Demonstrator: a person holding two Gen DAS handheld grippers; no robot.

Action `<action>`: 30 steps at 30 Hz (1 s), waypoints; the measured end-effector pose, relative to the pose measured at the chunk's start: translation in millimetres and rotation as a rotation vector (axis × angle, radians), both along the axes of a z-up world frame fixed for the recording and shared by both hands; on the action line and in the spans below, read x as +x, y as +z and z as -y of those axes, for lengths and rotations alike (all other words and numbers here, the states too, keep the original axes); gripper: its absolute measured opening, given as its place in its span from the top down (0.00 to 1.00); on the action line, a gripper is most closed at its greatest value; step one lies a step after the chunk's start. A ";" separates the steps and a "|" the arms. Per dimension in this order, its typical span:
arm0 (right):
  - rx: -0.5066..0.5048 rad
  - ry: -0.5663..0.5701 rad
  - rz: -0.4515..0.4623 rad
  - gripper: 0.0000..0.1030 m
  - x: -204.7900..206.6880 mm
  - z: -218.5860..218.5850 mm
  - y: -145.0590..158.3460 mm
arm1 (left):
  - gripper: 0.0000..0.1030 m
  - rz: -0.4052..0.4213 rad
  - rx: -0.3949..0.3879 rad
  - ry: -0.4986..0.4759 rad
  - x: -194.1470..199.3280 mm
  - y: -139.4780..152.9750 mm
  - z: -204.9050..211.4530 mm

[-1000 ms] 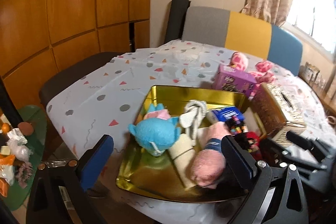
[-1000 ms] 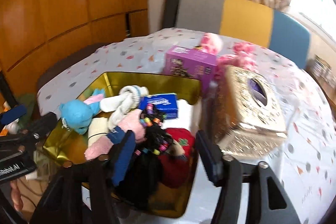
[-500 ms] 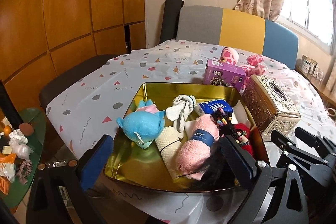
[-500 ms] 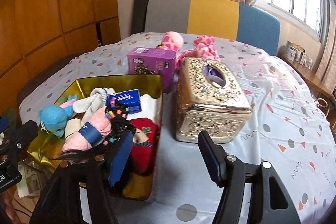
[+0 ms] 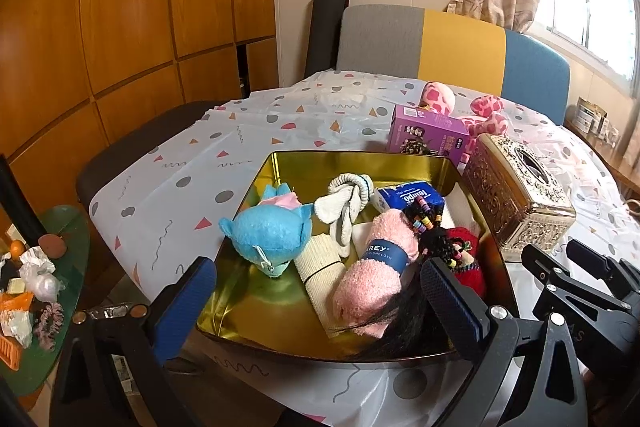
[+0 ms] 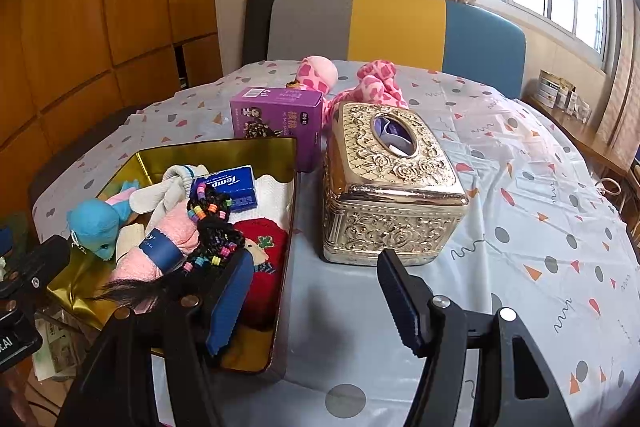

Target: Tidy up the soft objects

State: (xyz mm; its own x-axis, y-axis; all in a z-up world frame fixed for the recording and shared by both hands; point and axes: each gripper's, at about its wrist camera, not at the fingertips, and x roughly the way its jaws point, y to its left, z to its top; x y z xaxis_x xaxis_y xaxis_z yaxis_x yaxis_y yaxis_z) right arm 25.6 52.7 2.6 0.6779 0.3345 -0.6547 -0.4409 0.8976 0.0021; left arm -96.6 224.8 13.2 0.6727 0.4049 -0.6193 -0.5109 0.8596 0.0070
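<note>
Left wrist view: left claw gapes wide, holding nothing, with the gold tray just ahead between its fingers. Pink towel roll lies nearest, by the right finger; blue plush sits ahead left. Both look light and squashy, so pinch the roll mid-body near its paper band. Right claw is spread open too, empty, tissue box straight ahead

Piled in gold tray: blue plush, rolled pink cloth, cream sock, red knit, beaded black braid.
</note>
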 end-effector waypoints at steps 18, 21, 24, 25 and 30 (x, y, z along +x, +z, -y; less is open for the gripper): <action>-0.001 0.007 -0.005 0.37 -0.3 -3.3 -0.1 | 0.00 -0.004 -0.009 -0.005 0.1 -0.2 0.0; -0.003 0.009 -0.004 0.37 -0.4 -3.4 -0.2 | 0.00 -0.003 -0.007 -0.009 0.2 -0.2 0.2; -0.001 0.010 -0.005 0.37 -0.1 -3.1 0.1 | 0.00 -0.004 -0.007 -0.009 0.3 -0.1 0.2; -0.001 0.011 -0.004 0.37 -0.2 -3.2 0.2 | 0.00 -0.005 -0.008 -0.009 0.5 -0.1 0.1; -0.002 0.014 -0.006 0.37 -0.1 -3.7 -0.2 | 0.00 -0.009 -0.010 -0.012 1.5 -0.9 0.6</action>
